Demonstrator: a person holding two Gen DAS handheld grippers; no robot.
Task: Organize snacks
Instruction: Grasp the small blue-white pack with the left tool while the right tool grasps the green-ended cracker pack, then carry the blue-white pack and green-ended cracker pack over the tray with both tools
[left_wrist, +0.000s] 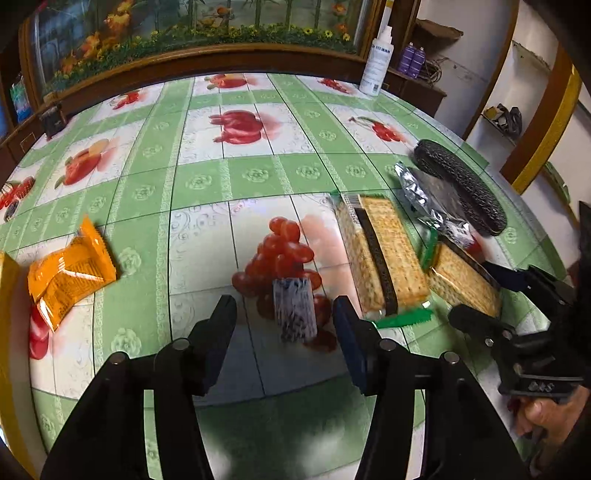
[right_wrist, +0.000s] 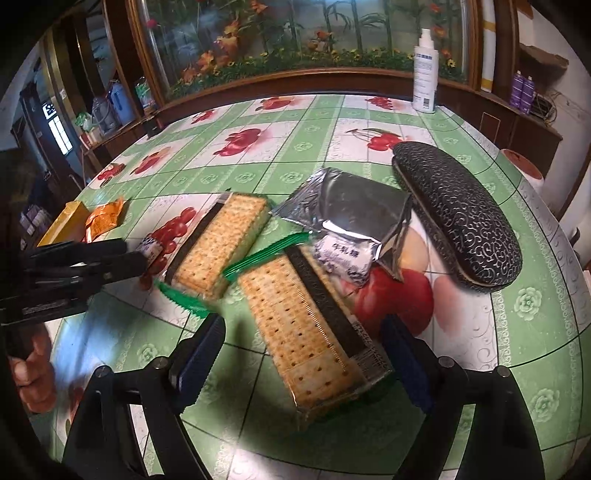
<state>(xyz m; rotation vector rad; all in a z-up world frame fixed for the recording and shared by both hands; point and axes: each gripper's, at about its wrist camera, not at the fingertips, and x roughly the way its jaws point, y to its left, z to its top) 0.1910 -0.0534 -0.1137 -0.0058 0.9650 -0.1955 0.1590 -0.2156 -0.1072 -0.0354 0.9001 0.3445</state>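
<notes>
Fruit-print green surface. Left hand-held gripper part open, small white candy standing between its jaws, pads clear of it. Right hand-held gripper wide open astride near cracker pack, not gripping. Second cracker pack just left of it; glasses case beyond, right.

Two clear-wrapped cracker packs lie flat side by side, green crimped ends. Silver foil pouch overlaps the nearer pack's far end. Small white candy upright. Orange packet lies well apart.
</notes>
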